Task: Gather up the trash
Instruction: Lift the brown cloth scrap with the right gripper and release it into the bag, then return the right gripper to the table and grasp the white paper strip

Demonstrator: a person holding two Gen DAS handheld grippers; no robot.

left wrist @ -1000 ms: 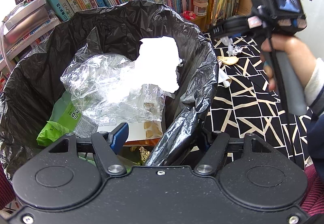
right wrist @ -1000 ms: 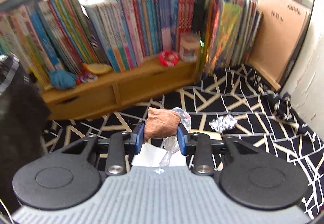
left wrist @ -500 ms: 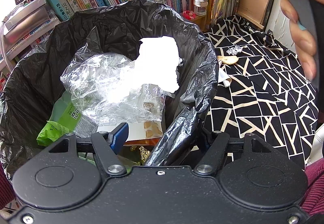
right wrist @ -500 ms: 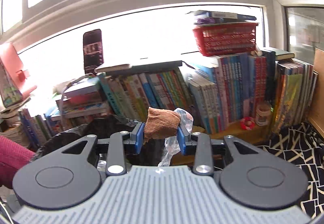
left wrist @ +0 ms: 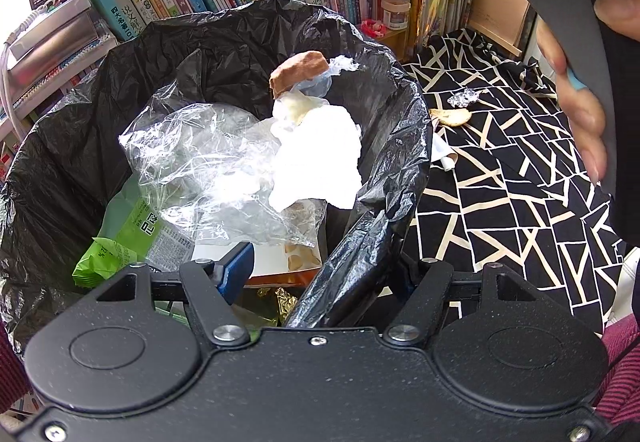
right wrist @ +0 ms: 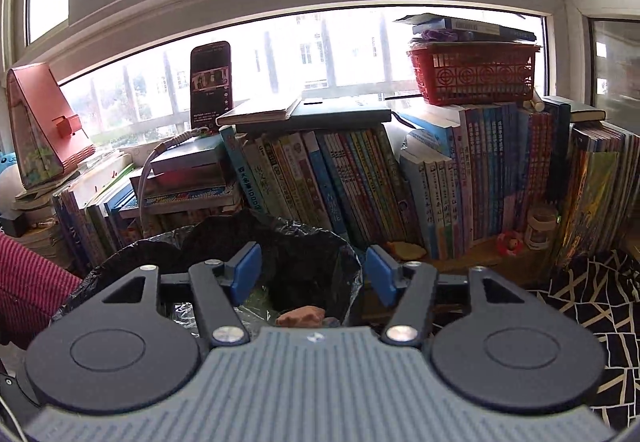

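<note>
Your left gripper [left wrist: 316, 270] sits at the near rim of the black trash bag [left wrist: 224, 42], jaws half apart, and a bunched fold of the bag's rim runs up between them; whether the pads actually pinch it you cannot tell from this view. Inside the bag, nearest you, lie a green snack wrapper [left wrist: 120, 242] and crumpled clear plastic film [left wrist: 200, 154], with a bright white tissue [left wrist: 320, 162] beyond them.

The brown scrap with its clear wrap [left wrist: 298, 72] is over the far half of the bag's mouth, above the tissue, touching neither gripper. Its long axis lies roughly crosswise, tilted up toward the right side of the bag.

Your right gripper [right wrist: 312, 274] hangs above the bag with its jaws having just swung wide; nothing is between the blue pads [right wrist: 246, 272]. Through that gap you see the brown scrap below, in the bag's mouth.

To the right of the bag, the black cloth with cream lines [left wrist: 500, 182] covers the surface. On it, near the bag's rim, rest a pale peel [left wrist: 450, 117] and a ball of foil [left wrist: 463, 98]; only the left wrist view shows these.

Behind the bag stands a row of books [right wrist: 360, 182]. Only the right wrist view shows the window [right wrist: 280, 54] above them, a phone [right wrist: 211, 84] propped upright and a red basket [right wrist: 474, 72] on top of the books.
</note>
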